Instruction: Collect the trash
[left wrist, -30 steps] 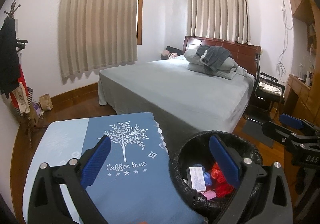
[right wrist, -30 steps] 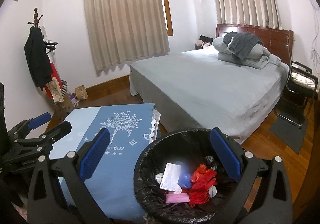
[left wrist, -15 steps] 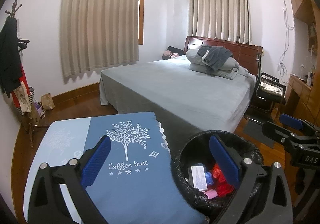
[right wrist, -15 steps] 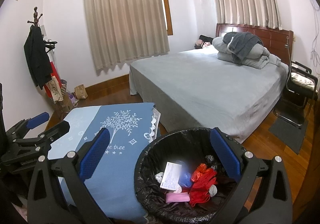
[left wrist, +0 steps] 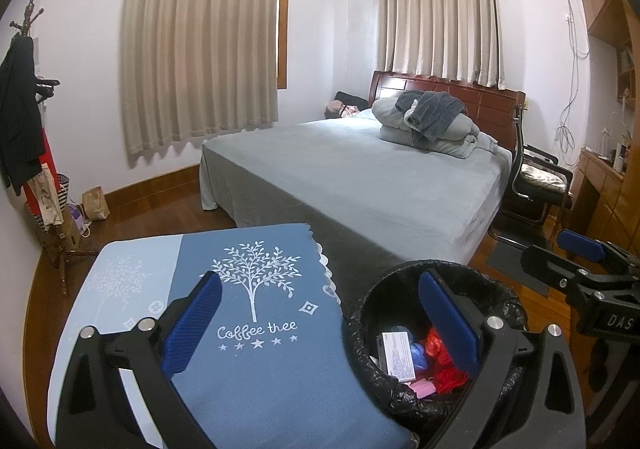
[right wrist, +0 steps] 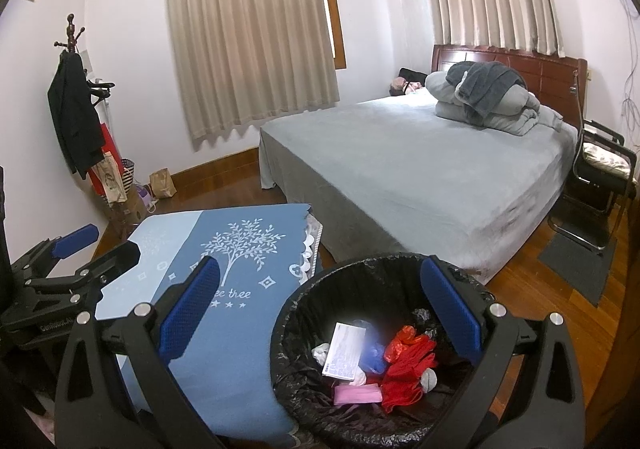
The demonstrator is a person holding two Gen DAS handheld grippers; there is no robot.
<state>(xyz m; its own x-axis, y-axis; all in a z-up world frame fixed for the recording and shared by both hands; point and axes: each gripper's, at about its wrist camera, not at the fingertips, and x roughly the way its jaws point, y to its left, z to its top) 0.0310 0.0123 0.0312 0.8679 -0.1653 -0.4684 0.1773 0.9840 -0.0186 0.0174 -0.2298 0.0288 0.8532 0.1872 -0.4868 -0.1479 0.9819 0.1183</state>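
So both tools are empty right now. The left tool point(left wrist: 316, 317) has its pads spread wide with nothing between them, and it's the same for the right tool point(right wrist: 320, 305), wide open and holding nothing.

The trash is all sitting in the bin point(right wrist: 304, 301), black liner, on the floor tight against the right edge of the surface point(left wrist: 256, 377) with the blue tree cloth. Inside I can see a white box point(right wrist: 344, 349), red plastic point(right wrist: 408, 365), something pink point(right wrist: 356, 395) and a blue bit point(right wrist: 374, 353).

The relation that matters: the bin is low and dead ahead of my right tool, with its right pad already over the rim. From the left tool it lies off to the right, and only the right pad overlaps it. So the right one is nearer for anything to do with the bin.

The cloth looks bare from both views, though the near edge is hidden behind the tool bodies, so I can't swear nothing's left there. My guess is the collecting is basically done, or the next piece is somewhere out of frame.
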